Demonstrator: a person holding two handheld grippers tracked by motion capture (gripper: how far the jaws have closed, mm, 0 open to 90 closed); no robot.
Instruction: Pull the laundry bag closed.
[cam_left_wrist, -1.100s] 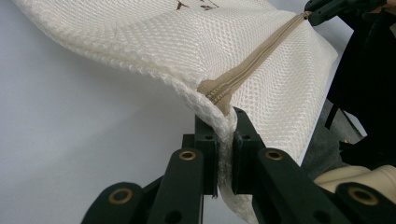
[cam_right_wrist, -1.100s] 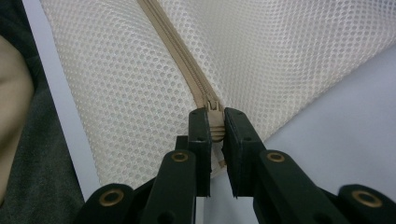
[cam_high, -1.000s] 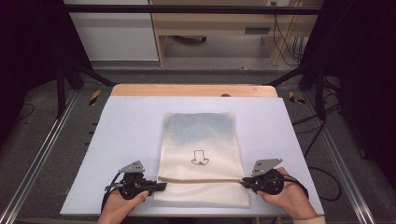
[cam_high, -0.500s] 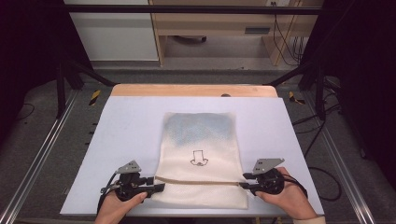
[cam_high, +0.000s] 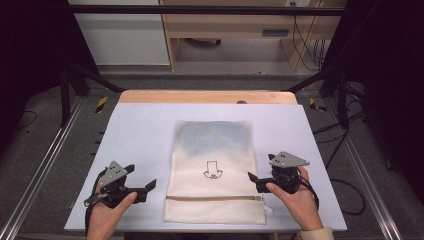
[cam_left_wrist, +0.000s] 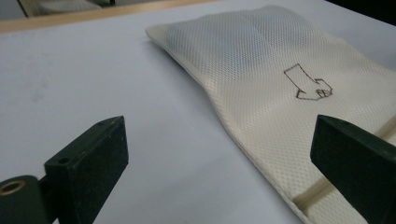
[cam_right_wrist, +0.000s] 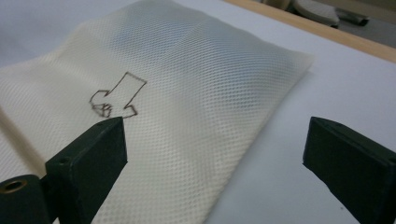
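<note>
cream mesh bag (cam_high: 215, 170) looks soft, floppy; i'd pinch its side edges. both grippers' fingers (cam_left_wrist: 88, 163) gape, empty.

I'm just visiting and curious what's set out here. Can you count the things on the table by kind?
Mesh zip bag, cream with an arrow drawn on it: 1
Hand-held tools: 2, the left and the right, both open
Total: 3
</note>
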